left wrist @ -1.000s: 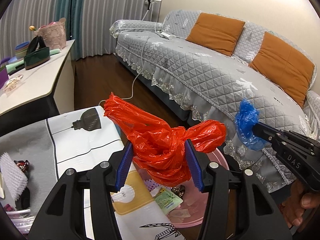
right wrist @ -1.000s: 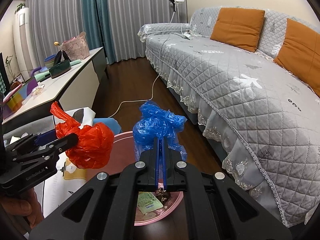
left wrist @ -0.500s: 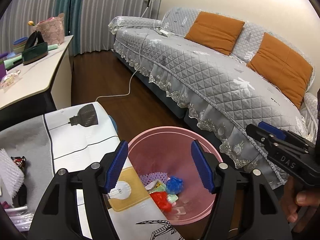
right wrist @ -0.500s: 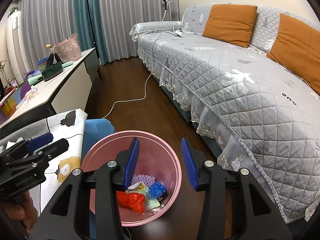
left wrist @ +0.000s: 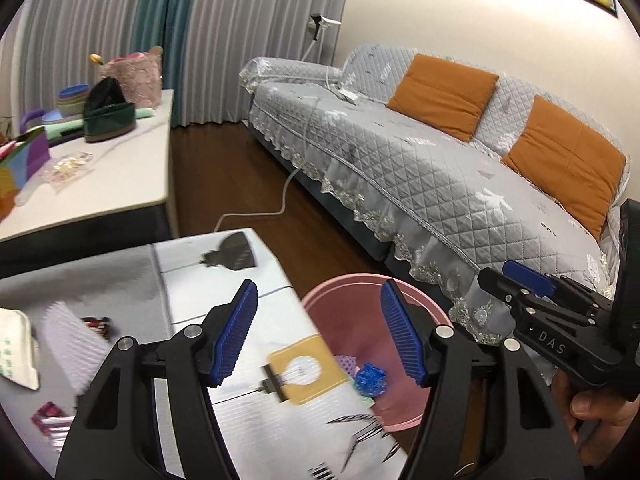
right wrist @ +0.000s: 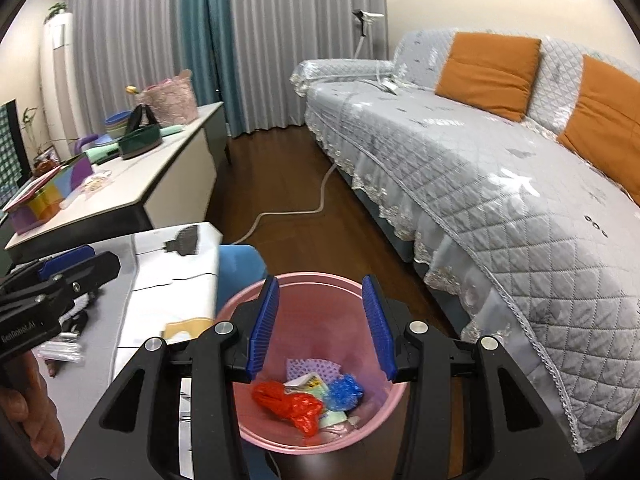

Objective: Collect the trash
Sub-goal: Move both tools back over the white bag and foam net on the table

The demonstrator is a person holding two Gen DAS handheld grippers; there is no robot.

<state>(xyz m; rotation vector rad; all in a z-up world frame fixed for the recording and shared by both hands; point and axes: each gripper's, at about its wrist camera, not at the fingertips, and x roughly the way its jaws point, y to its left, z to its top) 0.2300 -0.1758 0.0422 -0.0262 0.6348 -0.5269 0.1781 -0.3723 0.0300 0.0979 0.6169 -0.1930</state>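
With both bags lying in the pink bin (right wrist: 304, 442), I judge a good part of the collecting done. From the right wrist view I see the red plastic bag (right wrist: 290, 400) crumpled on the near left of the bin floor, touching the blue plastic bag (right wrist: 344, 390) to its right, with a purple sheet (right wrist: 310, 368) and some paper wrappers (right wrist: 310, 383) behind and under them. My right hand-held gripper (right wrist: 322, 320) hangs over the bin mouth, its blue pads (right wrist: 264, 322) spread apart with nothing between them. My left hand-held gripper (left wrist: 318, 334) is likewise spread wide and empty, placed over the right edge of the printed counter (left wrist: 240, 400), just left of the bin.

What is left, as far as I can tell, sits on that counter. At its left side the left wrist view shows a white bristly item (left wrist: 74, 340), a cream packet (left wrist: 16, 352), a small dark wrapper (left wrist: 98, 324) and a striped wrapper (left wrist: 48, 422), all blurred, so I cannot say which are trash. I would guess some of them are the next things to fetch. The bin is not full. The floor between bin and sofa (right wrist: 500, 184) carries only a white cable (right wrist: 288, 216), which I take to be no litter.
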